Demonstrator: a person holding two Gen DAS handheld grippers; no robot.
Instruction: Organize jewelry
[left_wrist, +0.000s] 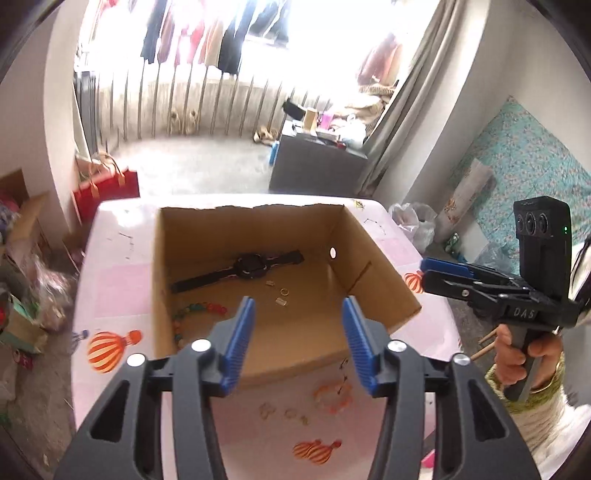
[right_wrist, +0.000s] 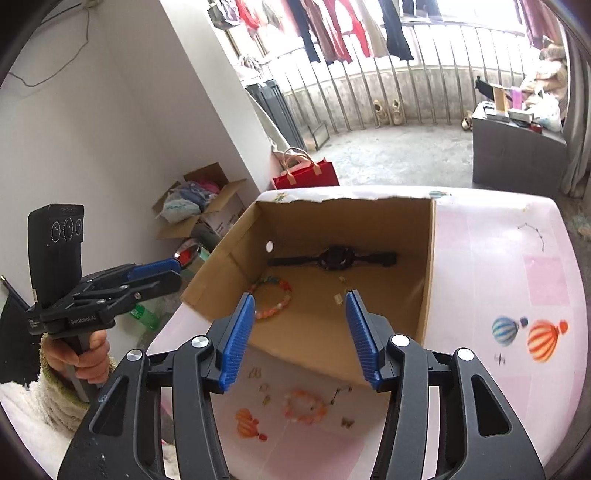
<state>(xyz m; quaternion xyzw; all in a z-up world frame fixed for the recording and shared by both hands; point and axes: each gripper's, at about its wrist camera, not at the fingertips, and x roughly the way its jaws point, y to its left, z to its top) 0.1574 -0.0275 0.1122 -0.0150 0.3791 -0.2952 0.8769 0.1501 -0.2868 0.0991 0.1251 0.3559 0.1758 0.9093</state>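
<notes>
From your left wrist, you look over a pink table (left_wrist: 110, 266) printed with hot-air balloons, a railing hung with clothes behind it. An open cardboard box (left_wrist: 373, 291) sits on the table, and your left gripper (left_wrist: 298, 317) hangs over its near edge, jaws standing apart with nothing between them. Inside the box, a black watch (left_wrist: 251, 266) lies at 12 o'clock from the jaws, small metal pieces (left_wrist: 281, 295) just ahead of them, and a coloured bead bracelet (left_wrist: 195, 314) at 9 o'clock. Your right gripper (left_wrist: 430, 271) is at 3 o'clock, off the box's side. From your right wrist, the same table (right_wrist: 517, 266) and box (right_wrist: 426, 266) fill the view. Your right gripper (right_wrist: 300, 314) is parted and empty above the near wall; the watch (right_wrist: 334, 257) is at 12 o'clock, the bracelet (right_wrist: 273, 299) at 10 o'clock. A second bead bracelet (right_wrist: 304, 406) lies blurred on the table at 6 o'clock, outside the box, with small trinkets (right_wrist: 258, 380) near it. Your left gripper (right_wrist: 173, 271) shows at 9 o'clock.
</notes>
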